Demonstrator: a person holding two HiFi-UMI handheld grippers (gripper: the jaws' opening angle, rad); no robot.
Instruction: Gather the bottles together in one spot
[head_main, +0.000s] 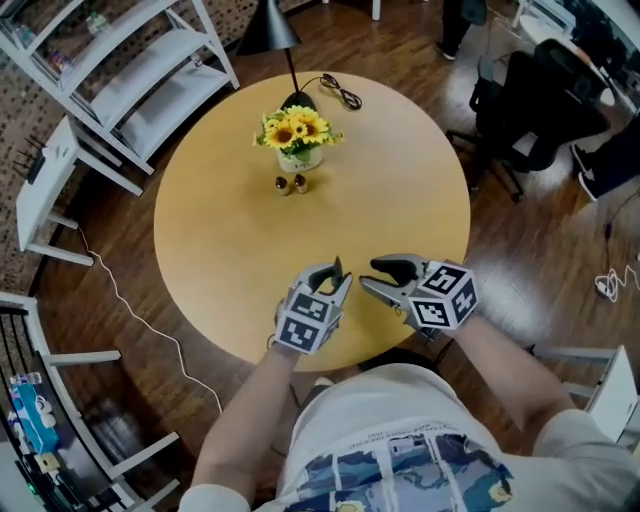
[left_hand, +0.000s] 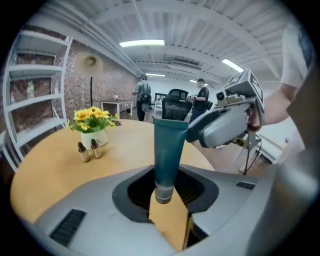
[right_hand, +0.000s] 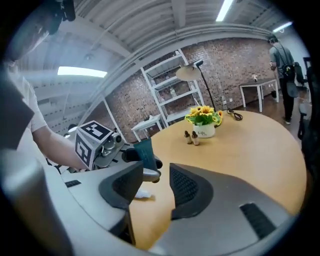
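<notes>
My left gripper (head_main: 335, 275) is clamped on the teal tube (left_hand: 167, 150), near its cap end. Right gripper (head_main: 368, 273) jaws apart, empty. Two amber bottles (head_main: 292, 184), probably droppers, beside the sunflower pot (head_main: 300, 157) across the table (head_main: 220, 260).

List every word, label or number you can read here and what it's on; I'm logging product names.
No text can be read.
White flower pot: small dark print on its front, too small to read.
Teal tube: no print shows.
Small brown bottles: too small to tell.
Marker cubes: black-and-white square patterns only, no letters.
</notes>
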